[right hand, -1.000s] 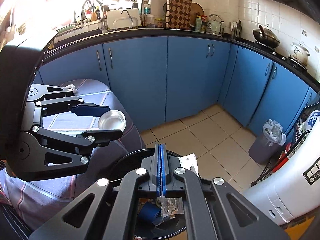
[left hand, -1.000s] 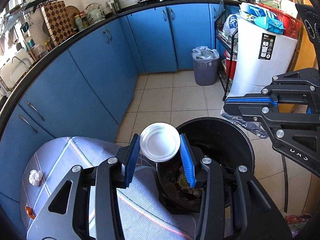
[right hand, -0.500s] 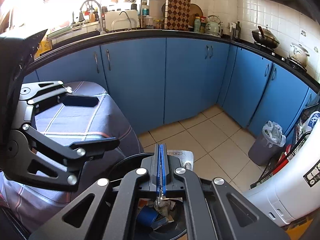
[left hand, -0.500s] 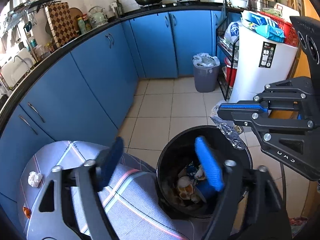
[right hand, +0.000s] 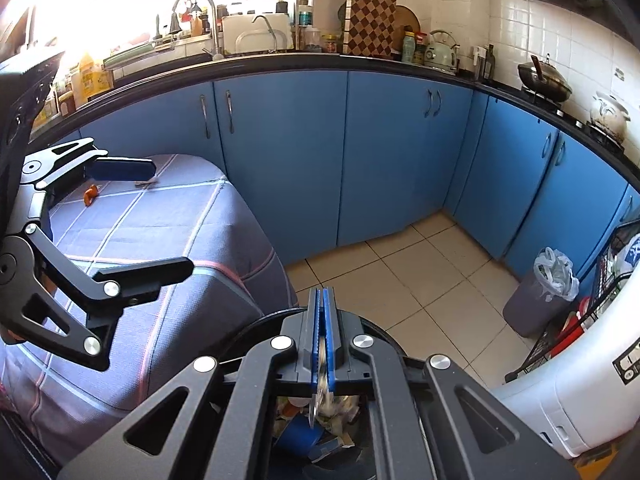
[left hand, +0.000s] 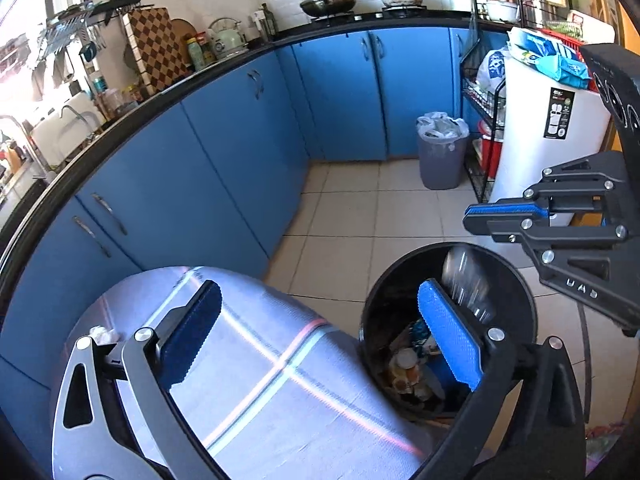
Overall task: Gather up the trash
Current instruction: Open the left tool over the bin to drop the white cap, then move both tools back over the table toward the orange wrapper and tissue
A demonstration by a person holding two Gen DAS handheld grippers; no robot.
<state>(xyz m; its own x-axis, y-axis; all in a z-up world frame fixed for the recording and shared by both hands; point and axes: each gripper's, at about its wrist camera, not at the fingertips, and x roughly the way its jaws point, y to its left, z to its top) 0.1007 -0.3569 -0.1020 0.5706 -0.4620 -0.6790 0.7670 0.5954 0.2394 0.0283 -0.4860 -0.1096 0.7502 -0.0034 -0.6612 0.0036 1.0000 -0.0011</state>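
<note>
A black trash bin (left hand: 516, 276) stands on the floor beside a table with a purple striped cloth (left hand: 280, 392); it holds several pieces of trash (left hand: 404, 368). My left gripper (left hand: 320, 332) is open and empty, over the table edge and the bin's rim. My right gripper (right hand: 323, 312) hangs over the bin (right hand: 384, 334), its jaws barely apart. A clear plastic wrapper (left hand: 466, 280) is blurred and dropping into the bin just below it; it also shows under the pads in the right wrist view (right hand: 320, 400). A crumpled white tissue (left hand: 102, 334) and an orange scrap (right hand: 90, 194) lie on the table.
Blue cabinets (left hand: 240, 160) curve along the far side. A grey bin with a plastic liner (left hand: 442, 152), a wire rack (left hand: 480, 120) and a white appliance (left hand: 548, 136) stand to the right on the tiled floor (left hand: 360, 220).
My left gripper opened and the white plastic lid it held dropped out of sight into the bin. The wrapper has slipped from my right gripper and falls into the bin. Left gripper drew back over the table.
</note>
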